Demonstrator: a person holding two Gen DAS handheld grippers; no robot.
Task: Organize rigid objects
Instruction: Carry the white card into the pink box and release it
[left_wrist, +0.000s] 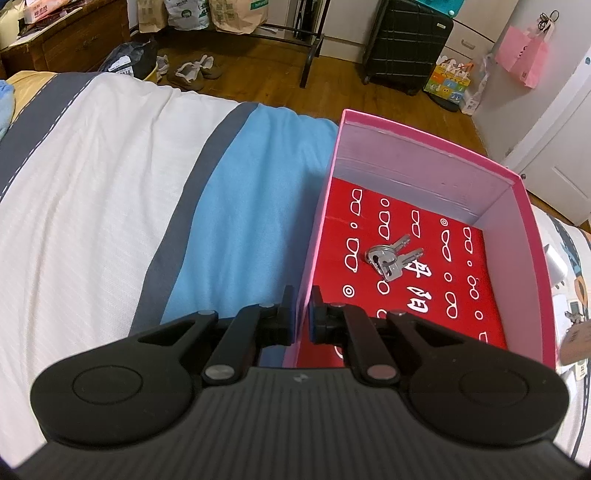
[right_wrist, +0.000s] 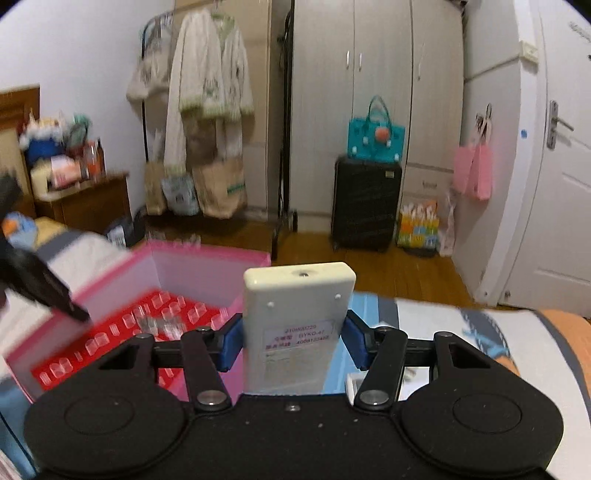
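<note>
Here's the pink box (left_wrist: 424, 155) sitting on the bed (left_wrist: 92, 166), and it's our landmark for everything. Inside it, on the red patterned floor, lies 1 bunch of keys (left_wrist: 392, 256), roughly mid-box, so that item looks already sorted.

The left gripper (left_wrist: 303, 314) is clamped on the box's near-left wall: 1 blue pad outside it, 1 inside, pressed together on the cardboard. My read is it's steadying the box for the next drop.

Over to the right wrist view: the right gripper (right_wrist: 293, 341) is pinching a cream remote control (right_wrist: 297, 325) by its 2 long sides, back face and label toward the camera. The remote is held up in the air to the right of the box, not yet over its opening. The picture is blurred, so the hand is probably in motion.

Beyond the box's right wall, on the bedding, a white plug-like charger (left_wrist: 557, 266) shows, plus a small item or 2 at the edge that I can't identify.

So I'd judge: 1 thing in, 1 in transit, a few left outside the box. Early-to-middle of the job.
</note>
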